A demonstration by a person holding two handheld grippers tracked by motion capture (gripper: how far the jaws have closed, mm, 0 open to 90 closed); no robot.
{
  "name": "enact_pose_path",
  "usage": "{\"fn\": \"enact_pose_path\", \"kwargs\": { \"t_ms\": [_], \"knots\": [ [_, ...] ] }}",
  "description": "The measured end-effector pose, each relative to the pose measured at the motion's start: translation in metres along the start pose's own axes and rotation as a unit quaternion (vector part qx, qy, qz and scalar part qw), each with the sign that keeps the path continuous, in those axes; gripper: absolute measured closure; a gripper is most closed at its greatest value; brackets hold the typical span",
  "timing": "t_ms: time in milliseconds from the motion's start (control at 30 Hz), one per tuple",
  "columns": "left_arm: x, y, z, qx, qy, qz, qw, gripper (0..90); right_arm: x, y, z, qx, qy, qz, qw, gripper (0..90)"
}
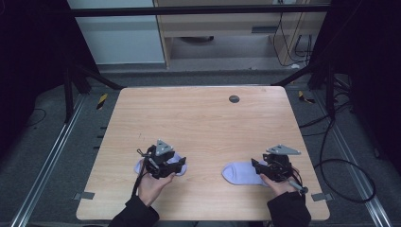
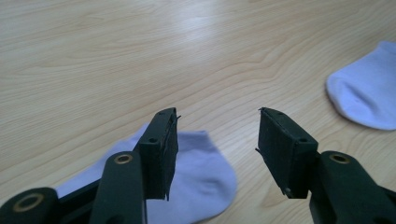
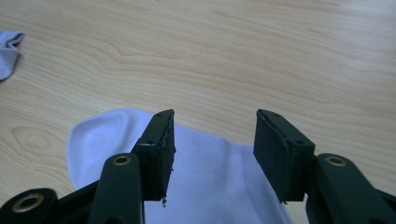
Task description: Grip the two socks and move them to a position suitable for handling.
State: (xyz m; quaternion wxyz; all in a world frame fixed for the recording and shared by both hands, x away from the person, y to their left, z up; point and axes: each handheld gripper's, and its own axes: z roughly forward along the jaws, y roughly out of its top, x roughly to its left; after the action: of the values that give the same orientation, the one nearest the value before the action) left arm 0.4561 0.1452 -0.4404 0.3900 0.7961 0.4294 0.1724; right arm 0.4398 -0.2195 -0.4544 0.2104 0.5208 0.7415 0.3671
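Note:
Two pale lilac socks lie flat on the wooden table. The left sock rests under my left gripper, which hovers open above it with nothing between its jaws. The right sock lies beneath my right gripper, also open and empty. In the left gripper view the right sock appears at the right edge. In the right gripper view a bit of the left sock peeks in at the left edge.
A small dark round grommet sits in the table near its far edge. Black cables trail over the floor to the right. A dark metal frame stands around the table.

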Motion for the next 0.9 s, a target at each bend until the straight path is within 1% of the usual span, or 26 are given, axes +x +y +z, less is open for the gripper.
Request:
{"fn": "enact_pose_path", "kwargs": {
  "t_ms": [67, 100, 133, 167, 200, 233, 267, 300, 333, 367, 400, 467, 500, 533, 567, 667, 700, 733, 767, 833, 900],
  "knots": [
    [-0.009, 0.003, 0.005, 0.004, -0.006, 0.008, 0.9999, 47.3, -0.006, -0.004, -0.004, 0.0, -0.008, -0.001, 1.0, 48.5],
    [-0.009, 0.003, 0.005, 0.004, -0.006, 0.008, 0.9999, 47.4, -0.006, -0.004, -0.004, 0.0, -0.008, -0.001, 1.0, 48.5],
    [-0.014, 0.004, 0.008, 0.005, -0.01, 0.012, 0.9999, 47.4, -0.008, -0.006, -0.006, 0.001, -0.01, -0.001, 0.9999, 48.5],
    [-0.022, 0.006, 0.012, 0.007, -0.015, 0.019, 0.9997, 47.5, -0.013, -0.012, -0.01, 0.005, -0.019, -0.003, 0.9998, 48.5],
    [-0.022, 0.006, 0.012, 0.007, -0.015, 0.019, 0.9997, 47.5, -0.013, -0.012, -0.01, 0.005, -0.019, -0.003, 0.9998, 48.5],
    [-0.03, 0.008, 0.016, 0.007, -0.02, 0.023, 0.9995, 47.6, -0.015, -0.016, -0.012, 0.008, -0.02, 0.002, 0.9998, 48.5],
    [-0.03, 0.008, 0.016, 0.007, -0.02, 0.023, 0.9995, 47.6, -0.015, -0.016, -0.012, 0.008, -0.02, 0.002, 0.9998, 48.5],
    [-0.039, 0.01, 0.021, 0.008, -0.024, 0.028, 0.9993, 47.6, -0.019, -0.021, -0.013, 0.012, -0.024, -0.004, 0.9996, 48.5],
    [-0.043, 0.011, 0.023, 0.008, -0.028, 0.029, 0.9991, 47.7, -0.02, -0.023, -0.013, 0.015, -0.025, 0.0, 0.9996, 48.7],
    [-0.047, 0.012, 0.026, 0.012, -0.032, 0.034, 0.9988, 47.8, -0.022, -0.024, -0.014, 0.016, -0.026, -0.001, 0.9995, 49.0],
    [-0.047, 0.012, 0.026, 0.012, -0.032, 0.034, 0.9988, 47.8, -0.022, -0.024, -0.014, 0.016, -0.026, -0.001, 0.9995, 49.0],
    [-0.06, 0.014, 0.034, 0.017, -0.039, 0.043, 0.9982, 47.9, -0.027, -0.028, -0.015, 0.019, -0.028, 0.003, 0.9994, 49.8],
    [-0.06, 0.014, 0.034, 0.017, -0.039, 0.043, 0.9982, 48.1, -0.029, -0.029, -0.015, 0.02, -0.03, 0.006, 0.9993, 50.2],
    [-0.069, 0.015, 0.04, 0.019, -0.046, 0.048, 0.9976, 48.3, -0.03, -0.031, -0.015, 0.022, -0.031, 0.006, 0.9993, 50.7],
    [-0.071, 0.015, 0.042, 0.02, -0.047, 0.05, 0.9975, 48.4, -0.031, -0.033, -0.014, 0.026, -0.031, 0.01, 0.9991, 51.3],
    [-0.082, 0.017, 0.05, 0.026, -0.052, 0.054, 0.9969, 49.4, -0.035, -0.036, -0.011, 0.035, -0.03, 0.008, 0.9989, 53.5],
    [-0.082, 0.017, 0.05, 0.026, -0.052, 0.054, 0.9969, 49.8, -0.036, -0.037, -0.009, 0.039, -0.029, 0.008, 0.9988, 54.2],
    [-0.088, 0.018, 0.056, 0.031, -0.055, 0.059, 0.9963, 50.1, -0.037, -0.038, -0.008, 0.042, -0.029, 0.007, 0.9987, 54.9],
    [-0.088, 0.018, 0.056, 0.031, -0.055, 0.059, 0.9963, 50.4, -0.037, -0.038, -0.008, 0.042, -0.029, 0.007, 0.9987, 54.9],
    [-0.096, 0.019, 0.067, 0.04, -0.061, 0.061, 0.9955, 51.2, -0.038, -0.04, -0.005, 0.049, -0.023, 0.012, 0.9984, 56.9],
    [-0.1, 0.019, 0.075, 0.046, -0.059, 0.064, 0.9951, 51.8, -0.038, -0.041, -0.004, 0.053, -0.023, 0.008, 0.9983, 58.6]
  ]
}}
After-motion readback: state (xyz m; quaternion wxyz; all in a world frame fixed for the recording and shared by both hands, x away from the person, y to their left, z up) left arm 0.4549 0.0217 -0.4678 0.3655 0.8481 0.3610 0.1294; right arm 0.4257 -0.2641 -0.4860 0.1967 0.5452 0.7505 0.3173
